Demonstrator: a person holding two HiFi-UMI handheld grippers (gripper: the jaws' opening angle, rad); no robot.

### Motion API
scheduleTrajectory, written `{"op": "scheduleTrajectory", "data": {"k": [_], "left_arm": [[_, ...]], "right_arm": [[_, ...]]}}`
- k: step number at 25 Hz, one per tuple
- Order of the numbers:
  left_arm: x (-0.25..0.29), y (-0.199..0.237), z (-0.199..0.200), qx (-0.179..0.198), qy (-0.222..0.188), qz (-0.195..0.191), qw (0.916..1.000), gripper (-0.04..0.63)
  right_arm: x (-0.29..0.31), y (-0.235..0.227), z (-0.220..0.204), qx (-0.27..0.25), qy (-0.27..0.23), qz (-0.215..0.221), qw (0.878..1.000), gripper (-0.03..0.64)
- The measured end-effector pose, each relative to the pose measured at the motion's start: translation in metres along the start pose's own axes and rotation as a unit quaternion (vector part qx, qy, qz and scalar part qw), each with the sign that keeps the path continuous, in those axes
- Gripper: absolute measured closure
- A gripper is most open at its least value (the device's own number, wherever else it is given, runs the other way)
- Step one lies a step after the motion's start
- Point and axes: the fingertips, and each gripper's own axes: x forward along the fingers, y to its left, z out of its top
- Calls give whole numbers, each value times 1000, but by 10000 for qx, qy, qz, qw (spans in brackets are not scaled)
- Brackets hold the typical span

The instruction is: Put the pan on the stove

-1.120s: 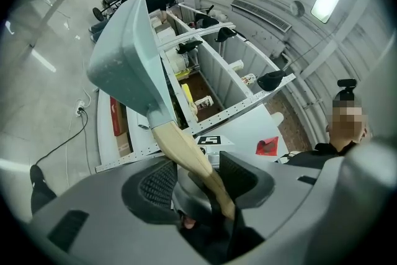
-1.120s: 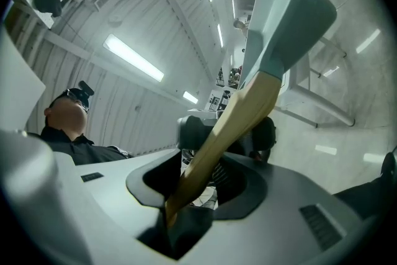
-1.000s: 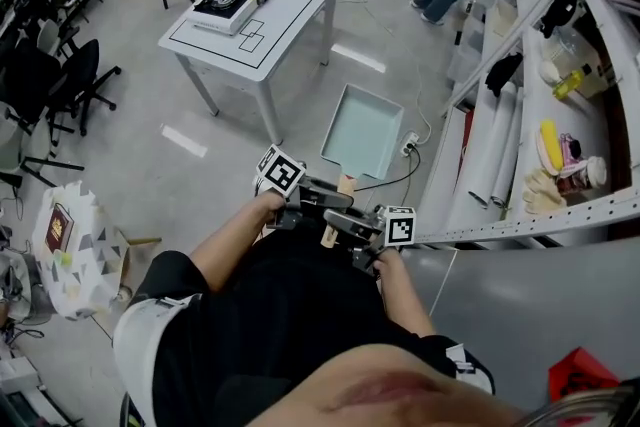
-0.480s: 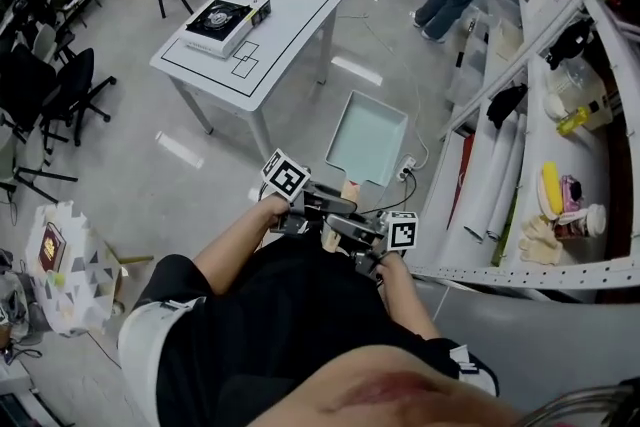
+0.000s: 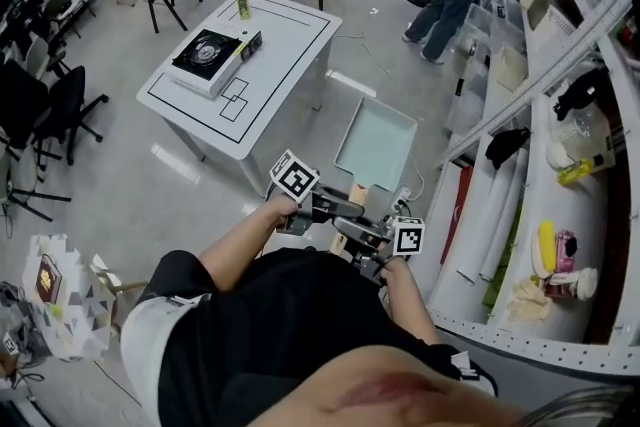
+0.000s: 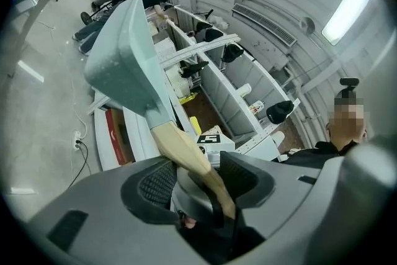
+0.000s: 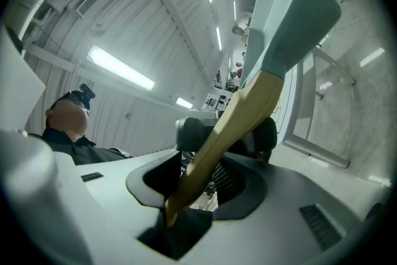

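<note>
While both grippers carry it, pan (image 5: 376, 145): in the air over the floor, off the near right edge of the surface (image 5: 285, 40), not yet above it
Left gripper (image 6: 197, 180): clamped on the wooden handle (image 5: 357, 199) from the left side, pads pressing it
Right gripper (image 7: 208, 178): clamped on same handle from the right, lower down toward its butt end
Pan axis: handle back toward the person, pale green body fwd and away, about level
Stove (image 5: 208, 57): black-topped, sits at the surface's left part, well apart from pan
Key relation: stove lies ahead and to the left of the pan in head view; left gripper is on the nearer side; judging by this, the carry must go fwd and swing left across the surface
Vs earlier frames: surface and stove sit lower and bigger in head view, so the person has closed in; pan's far edge now near the surface's corner, was well short of it; shelving (image 5: 560, 175) at right has slid back; grip on handle looks unchanged
Task stage: approx mid-carry, setting down not begun
</note>
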Motion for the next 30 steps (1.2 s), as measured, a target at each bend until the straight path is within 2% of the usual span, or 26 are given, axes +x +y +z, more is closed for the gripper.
{"op": "scheduleTrajectory", "data": {"k": [6, 10, 17, 30], "left_arm": [[-5, 29, 52, 59, 119, -93, 9999, 371], [-1, 46, 73, -23, 198, -145, 9997, 371], [12, 81, 120, -101, 290, -36, 9995, 371], [36, 139, 276, -40, -26, 313, 9995, 370]], "right_arm": [[3, -30, 54, -91, -156, -67, 9998, 454], [-2, -46, 77, -22, -284, -162, 9995, 453], [-17, -76, 128, 38, -335, -66, 9994, 453], [-46, -118, 284, 45, -100, 308, 9995, 453]]}}
